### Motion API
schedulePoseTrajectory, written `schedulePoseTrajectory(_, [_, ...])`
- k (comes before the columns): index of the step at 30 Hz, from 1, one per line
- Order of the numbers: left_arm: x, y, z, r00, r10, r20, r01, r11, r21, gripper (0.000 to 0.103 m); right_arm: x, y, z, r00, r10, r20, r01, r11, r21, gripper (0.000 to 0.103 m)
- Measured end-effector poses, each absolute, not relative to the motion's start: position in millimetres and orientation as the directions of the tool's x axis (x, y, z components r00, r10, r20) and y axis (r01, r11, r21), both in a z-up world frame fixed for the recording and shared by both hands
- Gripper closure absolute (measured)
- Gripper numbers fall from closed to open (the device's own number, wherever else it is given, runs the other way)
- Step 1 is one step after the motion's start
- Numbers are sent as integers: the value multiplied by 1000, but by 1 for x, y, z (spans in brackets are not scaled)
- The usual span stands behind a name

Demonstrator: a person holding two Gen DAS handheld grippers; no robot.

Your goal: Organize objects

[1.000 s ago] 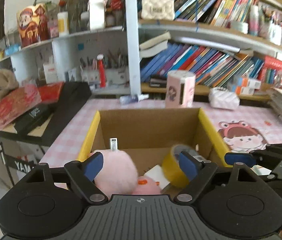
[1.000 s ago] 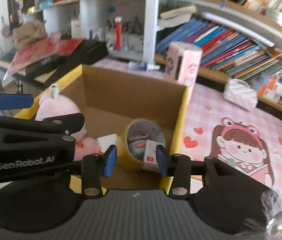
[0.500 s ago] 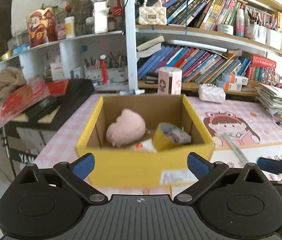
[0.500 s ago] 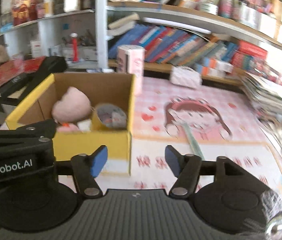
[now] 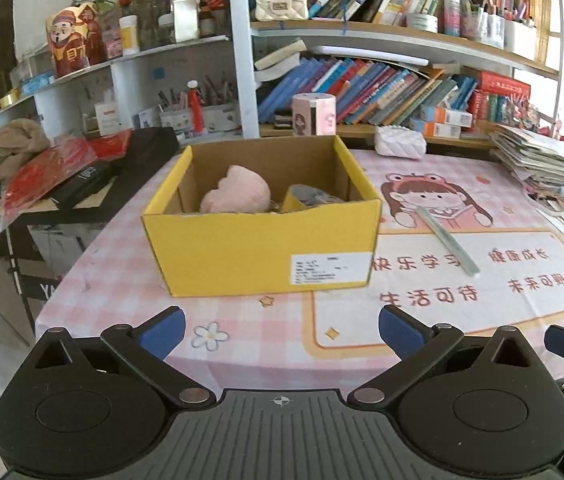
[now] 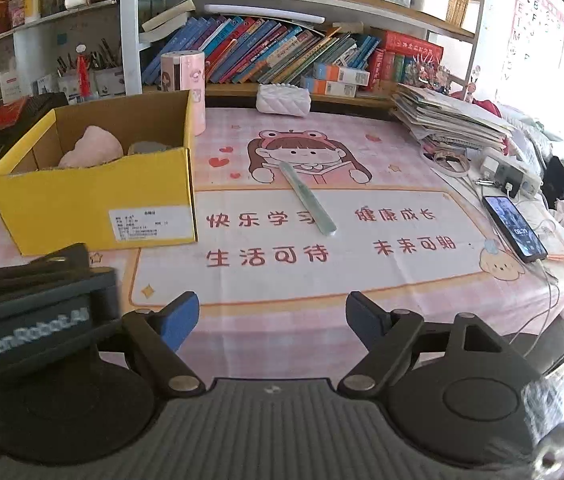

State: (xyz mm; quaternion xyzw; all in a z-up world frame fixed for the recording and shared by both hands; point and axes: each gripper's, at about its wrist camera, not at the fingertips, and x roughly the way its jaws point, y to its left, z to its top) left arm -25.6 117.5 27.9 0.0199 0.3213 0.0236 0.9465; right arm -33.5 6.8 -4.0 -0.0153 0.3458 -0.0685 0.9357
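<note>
From the left wrist view, the left tongs (image 5: 280, 330) hang released, jaws spread wide with nothing between them, above the near edge of the table (image 5: 266, 344). Ahead stands a yellow box (image 5: 260, 256) holding a pink plush toy (image 5: 238, 196) and a roll of tape (image 5: 301, 198) side by side. A pale green stick (image 5: 447, 240) lies on the mat well to the box's right.

From the right wrist view, the right tongs (image 6: 272, 316) are likewise released and hold nothing. The box (image 6: 94, 204) sits to the left, the stick (image 6: 307, 198) lies on the mat ahead, and a phone (image 6: 515, 228) rests near the table's right edge.
</note>
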Motion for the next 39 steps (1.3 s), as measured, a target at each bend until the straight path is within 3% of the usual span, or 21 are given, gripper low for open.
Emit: schedulePoseTrajectory(39, [-32, 88, 23, 752, 25, -659, 7, 999, 46, 0, -46, -9, -2, 733, -71, -676, 67, 997, -32, 17])
